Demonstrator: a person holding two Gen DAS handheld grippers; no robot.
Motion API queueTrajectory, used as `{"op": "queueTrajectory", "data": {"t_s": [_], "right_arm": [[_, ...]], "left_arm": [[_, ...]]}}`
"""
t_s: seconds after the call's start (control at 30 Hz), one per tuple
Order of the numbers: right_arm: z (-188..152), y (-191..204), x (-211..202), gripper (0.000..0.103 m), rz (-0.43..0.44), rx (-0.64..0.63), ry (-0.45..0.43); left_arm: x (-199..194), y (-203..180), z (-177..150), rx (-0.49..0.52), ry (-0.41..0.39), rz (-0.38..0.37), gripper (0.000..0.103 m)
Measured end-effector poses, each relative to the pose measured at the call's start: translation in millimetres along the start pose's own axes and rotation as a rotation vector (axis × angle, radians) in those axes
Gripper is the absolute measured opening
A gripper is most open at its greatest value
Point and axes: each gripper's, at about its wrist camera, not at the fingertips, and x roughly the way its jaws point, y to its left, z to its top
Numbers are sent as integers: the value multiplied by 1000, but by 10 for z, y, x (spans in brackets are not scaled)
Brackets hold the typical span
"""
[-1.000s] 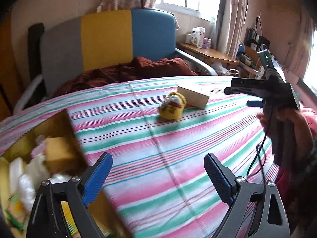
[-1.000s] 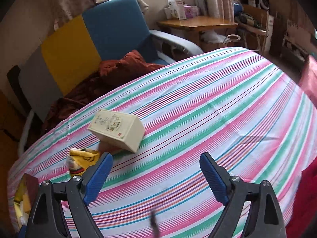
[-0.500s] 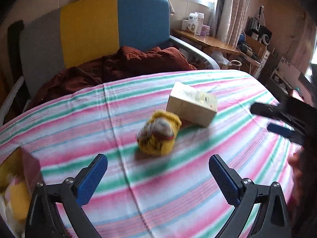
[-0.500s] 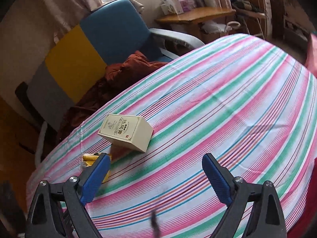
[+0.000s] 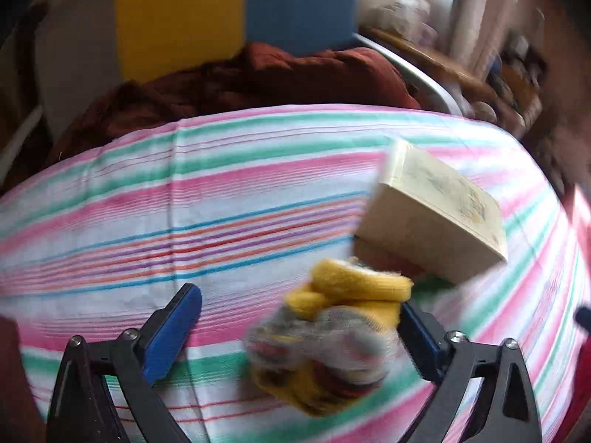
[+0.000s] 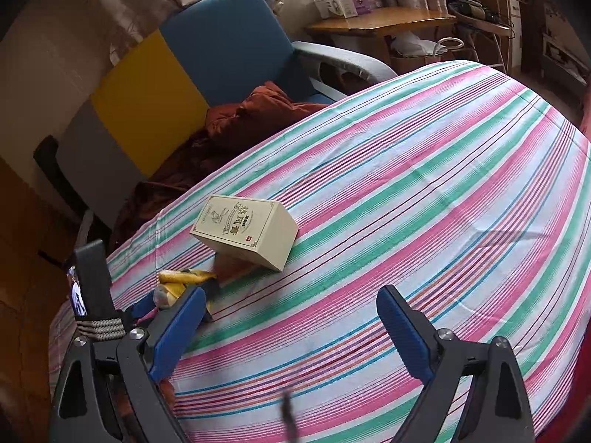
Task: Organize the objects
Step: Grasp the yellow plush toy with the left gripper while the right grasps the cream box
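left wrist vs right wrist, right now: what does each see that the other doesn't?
Left wrist only: the yellow and grey plush toy close up, blurred, sitting between the open left gripper fingers, nearer the right-hand one; contact cannot be told.

Right wrist only: the printed top of the cream box, the wooden side table with cartons, and the open right gripper over bare striped cloth.

Both: box, toy, striped cloth, the yellow and blue chair with the rust blanket.
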Motion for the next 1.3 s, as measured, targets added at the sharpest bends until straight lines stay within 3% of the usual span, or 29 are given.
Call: {"op": "queueTrajectory", "data": {"t_s": [0.1, 0.2, 0.27, 0.33, 0.63, 0.93, 1.17, 1.3], "right_arm": [[-7, 11, 17, 96, -10, -9, 5], [-17, 18, 37, 96, -19, -18, 12], [-23, 27, 46, 96, -24, -22, 15], [-31, 33, 59, 96, -29, -26, 21], [-70, 80, 132, 96, -58, -52, 52], [-129, 267, 199, 95, -91, -133, 90], [136, 719, 310, 92, -170, -446, 59], [301, 963, 578, 92, -192, -643, 73]], "left_arm": [[0, -46, -42, 49, 4, 43, 94], [-51, -69, -84, 94, -7, 96, 71], [-123, -8, -89, 77, -17, 102, 42], [-171, 69, -117, 49, -16, 81, 38], [-413, -26, -565, 59, -76, 127, 40], [-395, 12, -568, 43, -90, 115, 40], [-391, 34, -571, 20, -98, 85, 40], [-408, 35, -588, 17, -99, 81, 40]]}}
